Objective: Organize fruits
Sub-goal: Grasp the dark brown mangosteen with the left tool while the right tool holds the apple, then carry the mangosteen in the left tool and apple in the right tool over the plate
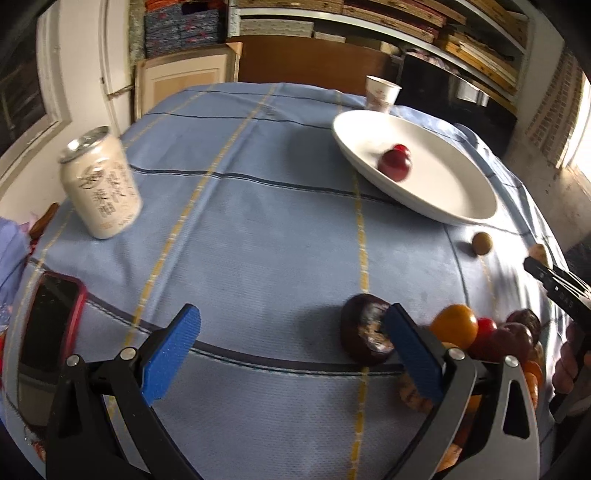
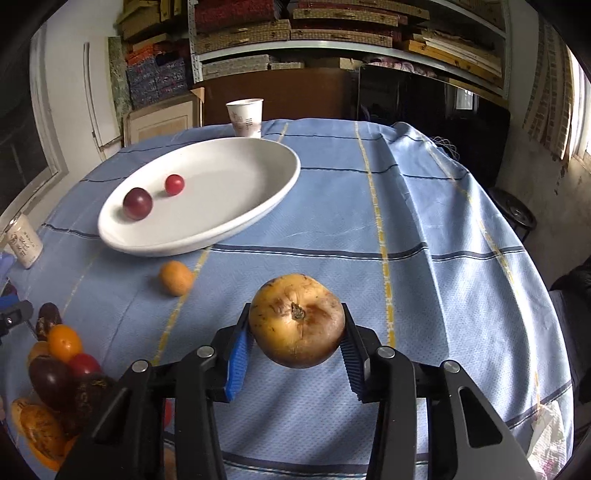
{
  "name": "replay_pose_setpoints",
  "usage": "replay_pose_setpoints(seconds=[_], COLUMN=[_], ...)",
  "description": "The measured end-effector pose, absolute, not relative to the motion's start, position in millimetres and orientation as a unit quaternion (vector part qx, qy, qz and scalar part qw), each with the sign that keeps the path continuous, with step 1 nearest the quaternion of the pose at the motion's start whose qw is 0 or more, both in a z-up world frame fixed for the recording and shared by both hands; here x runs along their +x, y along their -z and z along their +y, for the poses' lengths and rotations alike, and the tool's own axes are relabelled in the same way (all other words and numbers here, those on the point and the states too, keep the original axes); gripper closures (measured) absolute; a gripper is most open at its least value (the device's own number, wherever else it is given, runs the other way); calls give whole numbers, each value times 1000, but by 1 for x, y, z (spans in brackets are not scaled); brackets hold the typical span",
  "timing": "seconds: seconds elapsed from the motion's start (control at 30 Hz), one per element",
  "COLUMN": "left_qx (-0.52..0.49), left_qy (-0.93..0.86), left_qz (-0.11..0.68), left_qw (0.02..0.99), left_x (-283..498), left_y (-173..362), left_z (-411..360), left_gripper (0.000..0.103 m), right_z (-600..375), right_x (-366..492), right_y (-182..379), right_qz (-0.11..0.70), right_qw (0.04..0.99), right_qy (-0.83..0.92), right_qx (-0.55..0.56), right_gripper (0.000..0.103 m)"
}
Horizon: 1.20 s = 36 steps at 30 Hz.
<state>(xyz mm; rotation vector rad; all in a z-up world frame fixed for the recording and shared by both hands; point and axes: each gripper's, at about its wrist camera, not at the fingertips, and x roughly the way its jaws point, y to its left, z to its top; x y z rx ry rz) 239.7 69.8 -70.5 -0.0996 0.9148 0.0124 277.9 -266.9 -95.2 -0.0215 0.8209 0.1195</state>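
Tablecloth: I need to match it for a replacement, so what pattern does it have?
Light blue tablecloth with dark blue and yellow stripes; right wrist view.

A cluttered storeroom or workshop used as a home: shelves [image 2: 351, 26] of stacked mats and boards behind a table [image 2: 424, 229] under blue checked cloth.

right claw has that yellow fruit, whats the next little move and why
Probably lift and carry it toward the white plate. The right claw is clamped on the yellow-brown fruit, and the plate holds only two red fruits, with open room beside them.
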Motion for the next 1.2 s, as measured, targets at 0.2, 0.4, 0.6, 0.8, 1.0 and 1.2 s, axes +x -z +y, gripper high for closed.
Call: replay_pose_setpoints(seconds=[0.2, 0.4, 0.6, 0.8, 1.0, 1.2], left_qx=[-22, -17, -12, -13, 10, 13], left_qy=[34, 74, 94, 99, 77, 70], left_qz=[443, 452, 459, 460, 459, 456], left_qw=[895, 889, 883, 882, 885, 887], left_x=[239, 240, 249, 249, 246, 244], left_y=[74, 79, 86, 87, 88, 87], left_z=[50, 39, 29, 27, 25, 26], left_gripper=[24, 42, 48, 52, 59, 59], right_z=[-263, -260, -260, -257, -259, -259], right_x=[277, 276, 277, 277, 276, 274], right_y=[95, 96, 98, 100, 100, 96], right_qz=[408, 412, 419, 422, 423, 414], right_qw=[911, 909, 906, 904, 904, 908], right_qy=[-67, -69, -67, -68, -63, -63], right_qx=[-9, -10, -8, -14, -11, -13], right_gripper=[58, 58, 58, 58, 58, 58])
